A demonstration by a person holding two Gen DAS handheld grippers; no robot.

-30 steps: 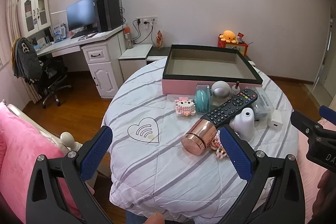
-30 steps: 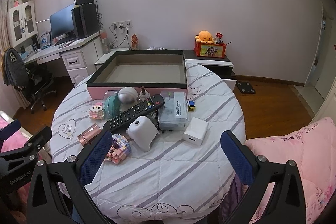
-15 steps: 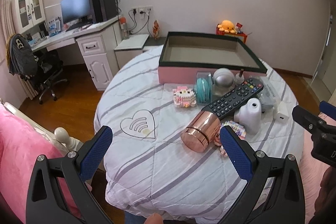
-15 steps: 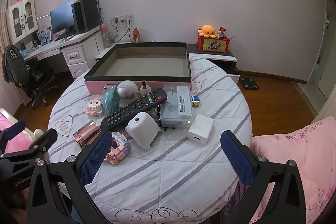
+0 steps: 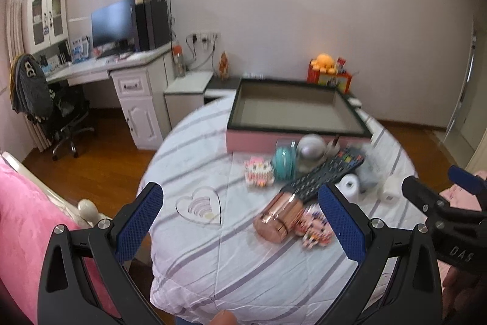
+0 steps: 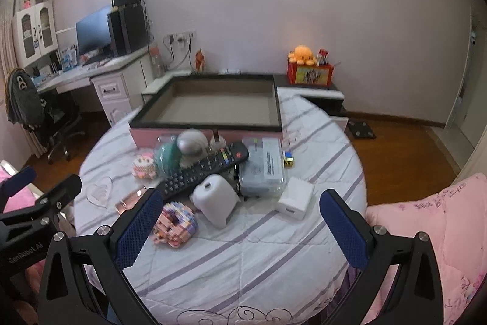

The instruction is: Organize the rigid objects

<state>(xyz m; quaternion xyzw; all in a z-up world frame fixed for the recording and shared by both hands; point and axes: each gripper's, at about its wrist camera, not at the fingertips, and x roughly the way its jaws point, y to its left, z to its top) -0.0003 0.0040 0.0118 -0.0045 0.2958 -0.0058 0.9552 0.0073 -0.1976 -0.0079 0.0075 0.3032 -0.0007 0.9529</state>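
Observation:
An empty pink box with a dark rim (image 6: 210, 124) (image 5: 292, 139) stands at the back of the round table. In front of it lie a black remote (image 6: 204, 172) (image 5: 325, 175), a rose-gold cylinder (image 5: 278, 218) on its side, a white rounded device (image 6: 216, 200), a clear plastic case (image 6: 264, 166), a white charger cube (image 6: 295, 198), a teal round case (image 6: 166, 157), a silver ball (image 6: 190, 142) and two brick figures (image 6: 175, 223) (image 5: 257, 171). My left gripper (image 5: 248, 224) is open above the table's left front. My right gripper (image 6: 240, 227) is open above the front edge. Both are empty.
The table wears a white quilt with purple stripes (image 6: 243, 264). A pink bed (image 6: 426, 233) lies to the right and pink bedding (image 5: 27, 233) to the left. A desk with a monitor (image 5: 112, 26) and an office chair (image 5: 57, 111) stand at the back left.
Both grippers have moved closer to the table and the objects look larger. The left view has swung slightly and is blurred. Nothing on the table has been moved.

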